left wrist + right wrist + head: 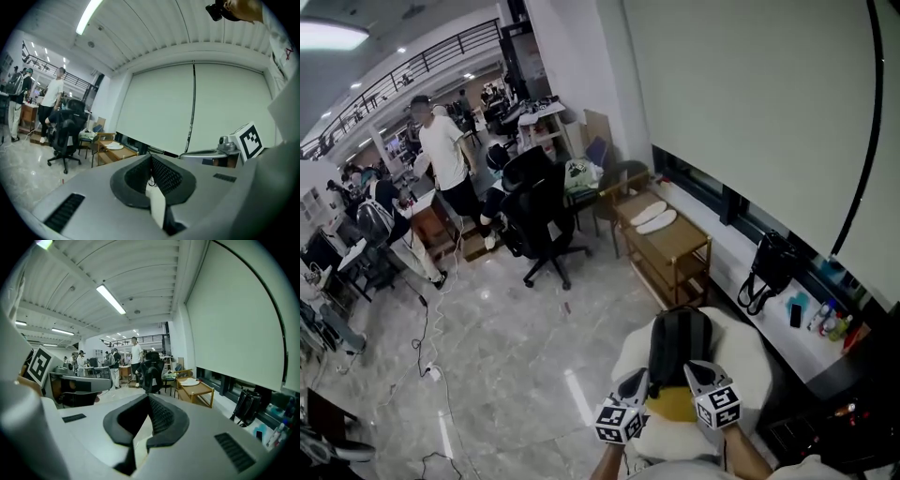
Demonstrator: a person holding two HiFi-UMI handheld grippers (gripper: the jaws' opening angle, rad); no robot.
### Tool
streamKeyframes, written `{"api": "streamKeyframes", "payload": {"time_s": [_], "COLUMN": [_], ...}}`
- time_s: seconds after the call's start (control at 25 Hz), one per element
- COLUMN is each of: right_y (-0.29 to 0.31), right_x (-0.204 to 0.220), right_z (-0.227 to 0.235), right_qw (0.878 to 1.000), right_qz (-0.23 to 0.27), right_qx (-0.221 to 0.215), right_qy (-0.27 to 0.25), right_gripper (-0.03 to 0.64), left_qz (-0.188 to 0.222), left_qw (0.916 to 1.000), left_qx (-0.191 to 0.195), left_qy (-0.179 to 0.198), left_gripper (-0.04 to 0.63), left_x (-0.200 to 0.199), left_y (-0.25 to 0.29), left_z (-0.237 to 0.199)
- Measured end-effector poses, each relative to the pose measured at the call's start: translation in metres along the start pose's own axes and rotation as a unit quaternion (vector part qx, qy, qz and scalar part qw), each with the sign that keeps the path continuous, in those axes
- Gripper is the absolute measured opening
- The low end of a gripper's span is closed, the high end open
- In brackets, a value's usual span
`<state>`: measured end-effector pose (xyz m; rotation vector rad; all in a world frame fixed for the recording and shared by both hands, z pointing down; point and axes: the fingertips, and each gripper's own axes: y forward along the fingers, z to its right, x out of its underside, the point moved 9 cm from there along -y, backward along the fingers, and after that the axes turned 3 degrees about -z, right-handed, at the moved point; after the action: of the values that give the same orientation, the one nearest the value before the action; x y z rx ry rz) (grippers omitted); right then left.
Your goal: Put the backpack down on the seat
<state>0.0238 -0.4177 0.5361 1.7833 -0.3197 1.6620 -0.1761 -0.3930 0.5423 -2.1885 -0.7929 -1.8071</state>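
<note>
While backpack lies lengthwise away on seat | left tongs, right tongs: closed, empty.

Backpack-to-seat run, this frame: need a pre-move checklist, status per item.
1. Backpack on the seat: ok. The backpack lies on the white seat in the head view.
2. Left gripper free: ok. The left gripper has its fingers shut with nothing between them.
3. Right gripper free: ok. The right gripper has its fingers shut with nothing between them.
4. Backpack settled and stable: cannot tell. Its near end is hidden behind both grippers in the head view.
5. Obstacles near the grippers: ok. The wooden rack stands beyond the seat, well apart from both grippers.
</note>
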Motion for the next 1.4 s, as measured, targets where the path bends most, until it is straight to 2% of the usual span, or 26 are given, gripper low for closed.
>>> {"api": "streamKeyframes", "payload": {"time_s": [0.4,0.72,1.0,1.4], "right_y": [0.005,-0.016,-0.062,-0.165], "right_x": [0.024,0.026,0.037,0.083], "right_z": [-0.069,-0.097,-0.111,-0.139], "right_qw": [0.999,1.0,1.0,0.999], "right_qz": [-0.009,-0.004,-0.007,-0.017], "right_qx": [0.017,0.014,-0.005,-0.027], "right_qy": [0.038,0.025,0.019,0.018], "right_gripper": [0.028,0.028,0.028,0.028], "left_qz": [-0.021,-0.006,-0.003,-0.004], "left_qw": [0.9993,0.9997,0.9998,0.9994], "left_qx": [0.03,0.024,0.02,0.034], "left_qy": [0.013,0.005,-0.002,-0.002], "left_gripper": [0.031,0.031,0.031,0.031], "left_x": [0.016,0.026,0.039,0.078], "left_y": [-0.057,-0.093,-0.117,-0.164], "left_z": [-0.026,-0.024,0.02,0.124]}}
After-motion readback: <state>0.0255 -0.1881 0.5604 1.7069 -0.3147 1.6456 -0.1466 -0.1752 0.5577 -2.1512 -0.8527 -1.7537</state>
